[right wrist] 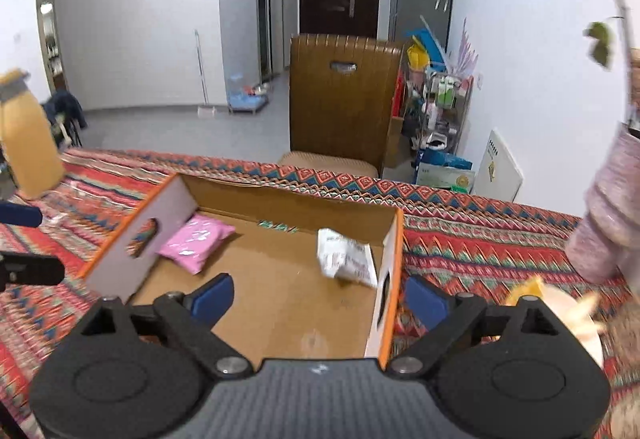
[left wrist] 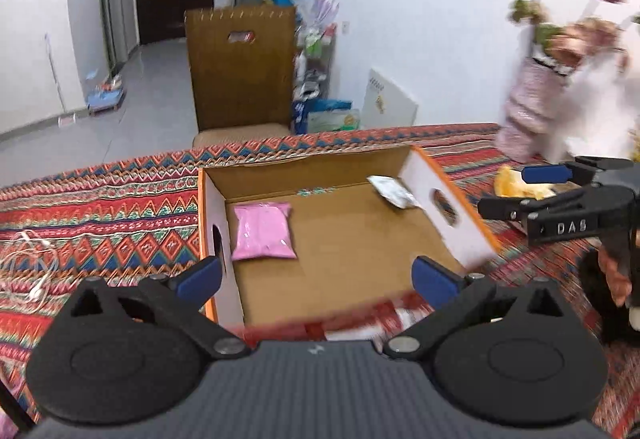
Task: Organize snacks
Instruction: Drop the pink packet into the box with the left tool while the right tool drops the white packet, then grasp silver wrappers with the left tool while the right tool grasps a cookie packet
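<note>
Both grippers, left (left wrist: 316,275) and right (right wrist: 318,297), hang spread and empty over the cardboard box (left wrist: 452,207). Pink packet (left wrist: 264,231) lies lengthwise along its left wall; white packet (right wrist: 346,257) slants against the right wall.

Matt cardboard box (left wrist: 344,235), woven tablecloth (left wrist: 100,199)

The left hand-held gripper (left wrist: 316,281) pointed forward and downward, its blue-padded jaws spread wide with nothing between them. The right hand-held gripper (right wrist: 318,299) was angled the same way, its jaws also wide apart and holding nothing.
</note>
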A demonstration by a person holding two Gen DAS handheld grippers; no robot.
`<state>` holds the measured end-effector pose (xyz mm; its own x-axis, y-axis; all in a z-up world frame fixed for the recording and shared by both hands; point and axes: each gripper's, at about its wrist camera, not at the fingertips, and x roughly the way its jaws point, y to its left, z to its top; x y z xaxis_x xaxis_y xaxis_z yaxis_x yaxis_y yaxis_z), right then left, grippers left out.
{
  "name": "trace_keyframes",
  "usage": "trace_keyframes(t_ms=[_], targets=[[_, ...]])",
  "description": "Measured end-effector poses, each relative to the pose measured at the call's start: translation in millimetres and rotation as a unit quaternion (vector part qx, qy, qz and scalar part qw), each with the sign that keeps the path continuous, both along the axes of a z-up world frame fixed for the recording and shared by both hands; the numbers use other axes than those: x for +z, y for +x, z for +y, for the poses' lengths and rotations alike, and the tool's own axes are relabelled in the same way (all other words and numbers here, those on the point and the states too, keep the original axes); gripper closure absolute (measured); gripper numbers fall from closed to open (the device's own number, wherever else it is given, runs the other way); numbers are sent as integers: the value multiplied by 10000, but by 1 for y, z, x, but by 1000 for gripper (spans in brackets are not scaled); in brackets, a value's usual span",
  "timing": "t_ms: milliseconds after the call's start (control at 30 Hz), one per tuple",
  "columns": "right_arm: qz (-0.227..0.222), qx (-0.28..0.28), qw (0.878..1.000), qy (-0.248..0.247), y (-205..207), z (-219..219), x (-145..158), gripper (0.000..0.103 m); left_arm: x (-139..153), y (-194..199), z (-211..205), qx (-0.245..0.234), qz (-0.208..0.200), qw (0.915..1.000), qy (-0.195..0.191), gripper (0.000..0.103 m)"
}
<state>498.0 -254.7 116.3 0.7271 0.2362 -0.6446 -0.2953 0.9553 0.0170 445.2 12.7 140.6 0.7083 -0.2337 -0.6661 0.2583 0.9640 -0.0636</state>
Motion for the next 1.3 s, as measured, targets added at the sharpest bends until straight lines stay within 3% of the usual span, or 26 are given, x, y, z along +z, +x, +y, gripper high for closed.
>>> trace_keyframes(t_ms=[133, 300, 533, 667, 833, 933, 1067, 1300], targets=[[-260, -4, 9995, 152, -71, -18, 16, 4, 13, -73, -2, -112, -264, 9996, -57, 0], [-562, 14, 9976, 400, -165, -41, 15, 1, 10, -167, 5, -86, -627, 9977, -228, 0], [-1151, -148, 9913, 624, -295, -49, -29, 0, -36, -276, 15, 237, -1156, 9921, -416, 0], [-1206, -95, 9905, 647, -345, -41, -55, 0, -60, -321, 13, 601, -1249, 9897, -368, 0], [-1377, -317, 9889, 462, -395, -22, -88, 0, -93, -354, 14, 646, -1195, 9903, -293, 0], [-1138, -371, 9915, 513, -408, -13, -109, 0, -109, -360, 15, 721, -983, 9925, -131, 0], [-811, -321, 9955, 359, -415, 0, -123, 0, -116, -365, 21, 715, -933, 9930, -118, 0], [-706, -136, 9970, 297, -402, 25, -128, 1, -125, -356, 33, 906, -840, 9921, -220, 0]])
